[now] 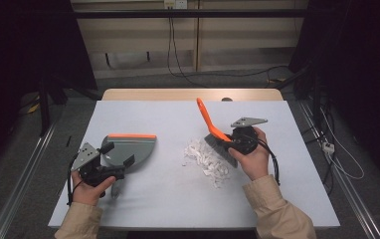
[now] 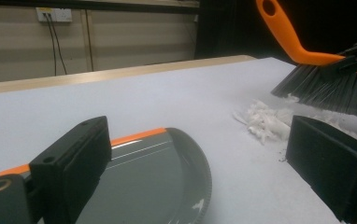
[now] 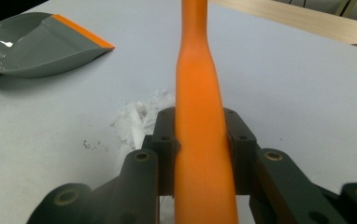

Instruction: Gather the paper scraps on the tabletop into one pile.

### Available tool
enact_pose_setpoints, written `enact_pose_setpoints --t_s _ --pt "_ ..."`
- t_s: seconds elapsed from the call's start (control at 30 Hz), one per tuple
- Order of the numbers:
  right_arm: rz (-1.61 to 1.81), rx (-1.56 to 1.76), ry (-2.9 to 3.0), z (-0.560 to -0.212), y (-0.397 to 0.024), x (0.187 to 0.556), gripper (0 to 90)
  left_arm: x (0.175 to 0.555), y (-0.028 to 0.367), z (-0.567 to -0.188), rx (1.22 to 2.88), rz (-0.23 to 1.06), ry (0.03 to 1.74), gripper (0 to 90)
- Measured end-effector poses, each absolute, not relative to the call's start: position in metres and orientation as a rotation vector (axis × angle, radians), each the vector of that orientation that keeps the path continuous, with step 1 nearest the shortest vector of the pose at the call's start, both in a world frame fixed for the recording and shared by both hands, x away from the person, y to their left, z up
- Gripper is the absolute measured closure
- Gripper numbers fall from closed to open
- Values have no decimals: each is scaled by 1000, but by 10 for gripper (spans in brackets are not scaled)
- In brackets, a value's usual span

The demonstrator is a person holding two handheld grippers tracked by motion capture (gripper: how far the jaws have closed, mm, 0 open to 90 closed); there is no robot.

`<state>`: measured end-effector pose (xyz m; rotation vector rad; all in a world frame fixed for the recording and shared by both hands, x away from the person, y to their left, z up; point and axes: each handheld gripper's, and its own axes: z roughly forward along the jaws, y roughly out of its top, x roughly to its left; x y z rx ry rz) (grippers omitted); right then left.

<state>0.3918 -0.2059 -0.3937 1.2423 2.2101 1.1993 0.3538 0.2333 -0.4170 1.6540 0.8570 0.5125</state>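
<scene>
Room: dim, cables [image 1: 178,55] down the back wall.
Table [image 1: 153,199]: white top, paper scraps [image 1: 205,159] heaped mid-table.
Your left gripper [image 1: 121,159]: jaws spread over the dustpan [image 1: 133,147].
Your right gripper [image 3: 200,144]: pinching the brush [image 1: 218,137] handle.

A wall socket [image 1: 174,4] sits high on the back wall beyond the table [image 1: 143,196]. Black cables [image 1: 170,45] hang from it. A white power strip [image 1: 329,147] lies on the floor right of the table.

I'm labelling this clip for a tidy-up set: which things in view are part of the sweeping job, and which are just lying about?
Part of the job:
- brush, orange handle clamped in the right gripper
- dustpan, at the left gripper
- paper scraps piled beside the bristles

Just lying about:
- cables on the floor behind the table
- wall socket
</scene>
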Motion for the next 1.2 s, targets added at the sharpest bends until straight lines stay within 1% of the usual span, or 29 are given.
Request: enact_pose_setpoints --t_s 0.13,0.4,0.6,0.77,1.2 --pt "1191 1220 2195 -394 -213 391 714 353 233 -417 1662 502 858 66" --pt "1132 1182 2209 -412 -219 400 715 349 231 -419 1683 489 860 63" --pt "1071 1117 2267 -425 -212 403 715 346 232 -421 1697 483 857 60" --pt "1063 1095 2287 -424 -206 399 714 345 235 -421 1694 480 861 58" --pt "1157 1083 2278 -418 -209 394 715 344 234 -421 1691 479 855 59"
